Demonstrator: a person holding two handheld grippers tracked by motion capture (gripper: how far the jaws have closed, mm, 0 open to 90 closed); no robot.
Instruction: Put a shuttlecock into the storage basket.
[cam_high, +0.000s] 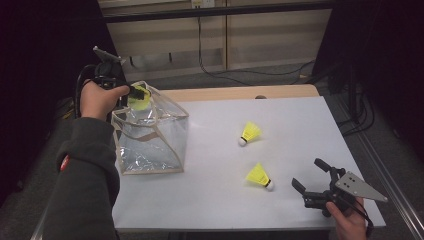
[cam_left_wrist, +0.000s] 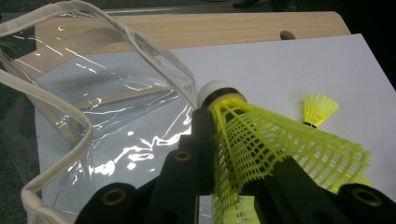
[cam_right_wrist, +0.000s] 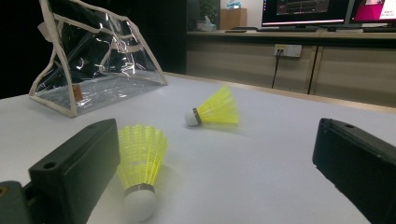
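Left hand-held gripper (cam_high: 136, 95) clamped on a yellow shuttlecock (cam_left_wrist: 261, 140), over the mouth of the clear bag (cam_high: 150, 137). Right hand-held gripper (cam_high: 311, 176) spread wide, empty, low above the bench (cam_high: 215, 200) near two loose shuttlecocks (cam_high: 260, 176).

this looks like an office or lab room set up for recording. lit monitors (cam_right_wrist: 304, 10) stand on a long wooden counter (cam_right_wrist: 289, 35) with a wall socket (cam_right_wrist: 287, 50) and trailing cables (cam_high: 240, 70) (the rest of the room is dark). the white surface (cam_high: 300, 130) sits over a wooden top, beside a metal rail (cam_high: 395, 195).
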